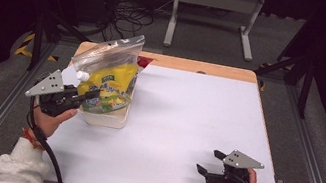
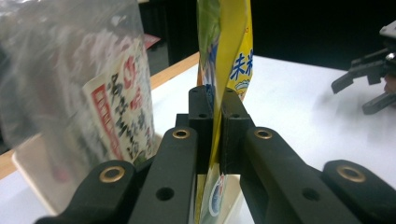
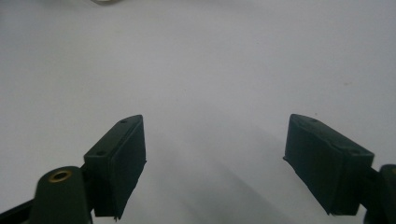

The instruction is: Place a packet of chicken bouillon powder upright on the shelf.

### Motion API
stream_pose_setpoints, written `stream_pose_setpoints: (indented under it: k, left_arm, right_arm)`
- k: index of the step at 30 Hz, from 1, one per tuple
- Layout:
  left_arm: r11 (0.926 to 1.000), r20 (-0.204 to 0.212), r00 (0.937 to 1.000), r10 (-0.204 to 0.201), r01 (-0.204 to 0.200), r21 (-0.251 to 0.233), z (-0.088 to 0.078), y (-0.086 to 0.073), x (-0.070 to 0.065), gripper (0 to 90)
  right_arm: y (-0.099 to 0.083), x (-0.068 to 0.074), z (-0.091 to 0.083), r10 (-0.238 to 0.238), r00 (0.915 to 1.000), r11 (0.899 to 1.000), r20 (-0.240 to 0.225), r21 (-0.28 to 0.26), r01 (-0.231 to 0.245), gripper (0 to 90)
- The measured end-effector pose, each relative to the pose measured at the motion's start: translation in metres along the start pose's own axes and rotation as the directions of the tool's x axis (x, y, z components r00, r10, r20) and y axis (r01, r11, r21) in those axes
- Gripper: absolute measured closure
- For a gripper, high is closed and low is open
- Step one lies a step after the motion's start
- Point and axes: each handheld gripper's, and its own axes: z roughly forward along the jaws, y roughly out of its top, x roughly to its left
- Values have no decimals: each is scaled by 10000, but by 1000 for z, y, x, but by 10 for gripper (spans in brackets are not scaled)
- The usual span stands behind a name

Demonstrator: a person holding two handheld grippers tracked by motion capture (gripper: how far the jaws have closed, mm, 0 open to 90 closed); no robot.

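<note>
A: Left tongs, left of centre in the high view?
B: Clamped tight on the edge of a yellow snack packet; the left gripper view has the foil pinched between both pads.
A: Packet's place?
B: Upright beside a clear plastic bag, over a white tub, upper left of the white surface.
A: Right tongs?
B: Lower right, jaws spread wide, holding nothing, above bare surface.
</note>
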Motion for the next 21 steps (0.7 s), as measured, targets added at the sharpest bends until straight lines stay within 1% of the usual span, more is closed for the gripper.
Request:
stream_pose_setpoints:
  k: [5,8,9,10,12,14,15,17,18,21]
  left_arm:
    - [9985,112,9998,-140,134,528,2,-6,5,863]
    - [9960,115,9999,-59,48,892,7,-10,6,863]
    - [9960,115,9999,-59,48,892,7,-10,6,863]
    - [9940,49,9998,-205,199,1074,11,-15,8,863]
    - [9936,30,9997,-251,246,1101,12,-17,9,863]
    - [9922,3,9987,-508,504,1139,16,-24,12,863]
    - [9921,16,9987,-510,505,1145,17,-25,13,863]
    - [9914,20,9976,-691,684,1118,16,-29,15,863]
    - [9910,-17,9979,-648,645,1170,16,-30,15,863]
    - [9879,-153,9972,-726,740,1366,18,-33,15,864]
  right_arm:
    - [0,0,1,10,10000,10000,41,49,-11,202]
    - [0,0,0,26,10000,10000,35,11,-26,199]
    - [0,0,0,26,10000,10000,35,11,-26,199]
    - [0,0,0,51,10000,10000,25,-3,-51,199]
    - [0,0,-1,45,10000,10000,50,-27,-45,198]
    - [0,0,-1,46,10000,10000,55,-29,-46,198]
    - [0,0,-1,30,10000,10000,47,-24,-30,198]
    - [1,1,-1,12,10000,10000,34,-14,-12,198]
    - [1,1,-1,-6,10000,10000,39,-22,6,199]
    - [2,1,0,-32,10000,10000,65,-3,32,198]
